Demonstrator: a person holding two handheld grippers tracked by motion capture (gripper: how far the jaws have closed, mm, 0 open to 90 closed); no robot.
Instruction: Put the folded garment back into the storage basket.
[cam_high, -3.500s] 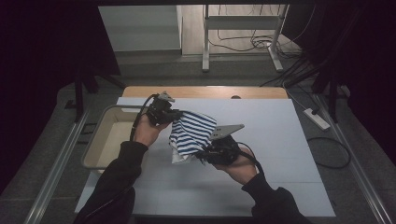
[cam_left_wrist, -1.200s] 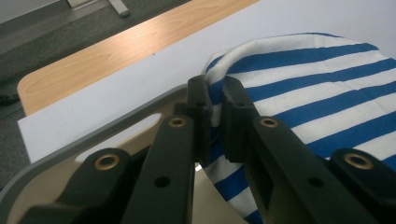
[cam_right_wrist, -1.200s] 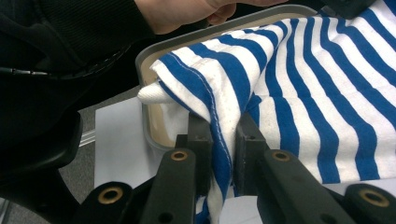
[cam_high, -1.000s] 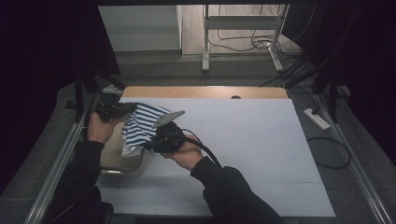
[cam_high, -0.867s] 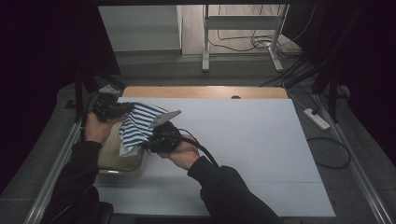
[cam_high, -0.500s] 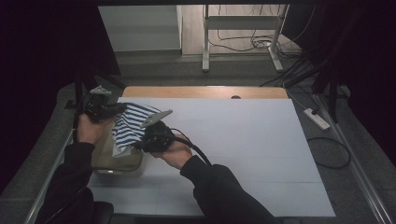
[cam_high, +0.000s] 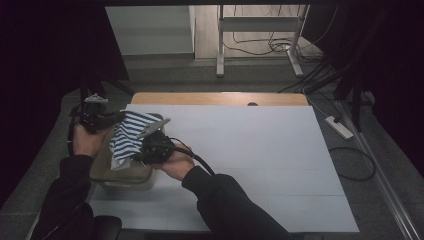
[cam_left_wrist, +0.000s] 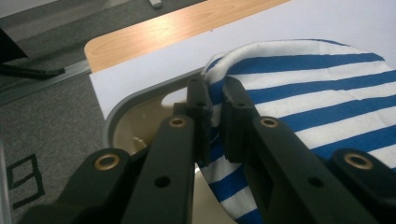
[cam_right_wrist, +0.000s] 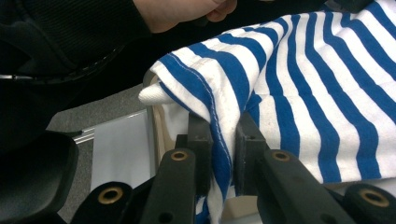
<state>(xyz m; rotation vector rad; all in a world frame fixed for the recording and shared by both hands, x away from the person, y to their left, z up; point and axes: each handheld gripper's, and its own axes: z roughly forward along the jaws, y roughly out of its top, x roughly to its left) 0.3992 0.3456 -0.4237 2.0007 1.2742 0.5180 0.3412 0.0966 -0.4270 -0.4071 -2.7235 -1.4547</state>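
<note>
A table (cam_high: 280, 165) covered with a white sheet (cam_high: 250, 150) takes up most of the high view, its wooden edge showing along the far side. At the table's left end sits a beige tub (cam_high: 107, 172) with a grey rim. Above the tub hangs a blue-and-white striped cloth (cam_high: 129, 137), stretched between the two grippers, its lower part hanging down to the tub.

The left gripper (cam_high: 95, 119) is at the cloth's far left corner, over the tub's outer edge. In the left gripper view its jaws are narrow, pinching a folded edge of the cloth (cam_left_wrist: 299, 93), with the tub's rim (cam_left_wrist: 140, 100) just behind.

The right gripper (cam_high: 152, 147) is at the cloth's near side, by the tub's inner rim. In the right gripper view its jaws are narrow too, clamped on a hemmed fold of the cloth (cam_right_wrist: 303, 84).
</note>
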